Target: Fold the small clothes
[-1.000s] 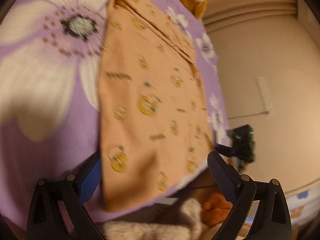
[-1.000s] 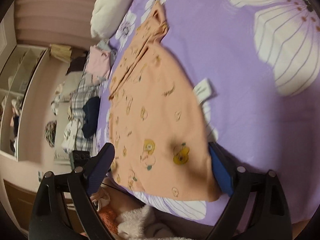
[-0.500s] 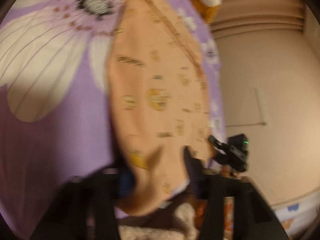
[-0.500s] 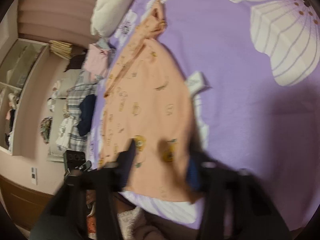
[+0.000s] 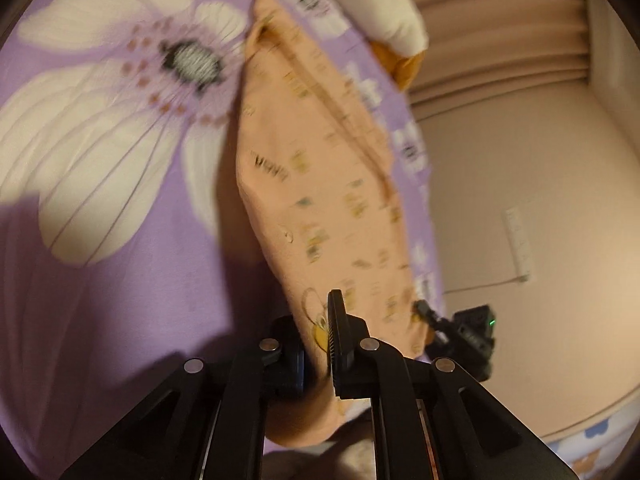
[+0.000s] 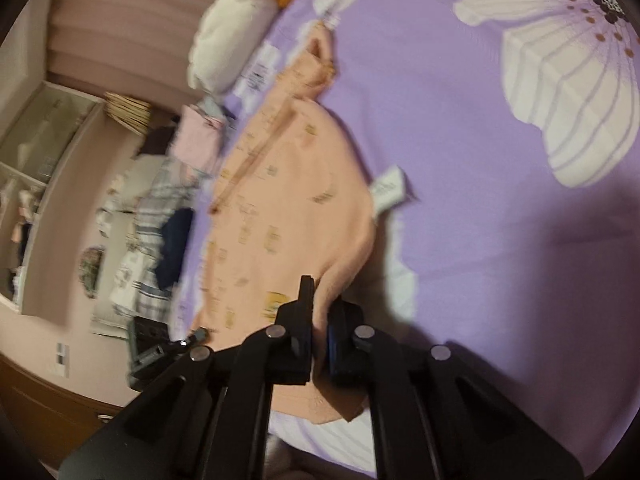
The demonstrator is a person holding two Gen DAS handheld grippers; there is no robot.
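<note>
While both near corners are pinched, the small peach-orange cotton garment with a printed cartoon pattern [image 5: 320, 184] is seen lying lengthwise on the purple bedspread with big white flowers [image 5: 104, 272], its near hem raised off the bed. The left gripper [image 5: 320, 340] is closed narrowly on the hem's left corner; the right gripper [image 6: 318, 332] is clamped likewise on the right corner, w/ fabric bunched between the jaws. The cloth is judged light, thin and floppy: sag is shown between the two grips, so it is best taken at corners or edges, pulled taut, and laid over evenly. A white care label [image 6: 388, 188] is exposed at the right edge. Much is lost to motion blur; print details cannot be read. The garment's far end, near a cream pillow [image 5: 384, 12], is hard to make out, and the type of garment cannot be told. Other clothes [image 6: 160, 216] are glimpsed beyond the bed, approx. in a pile.
</note>
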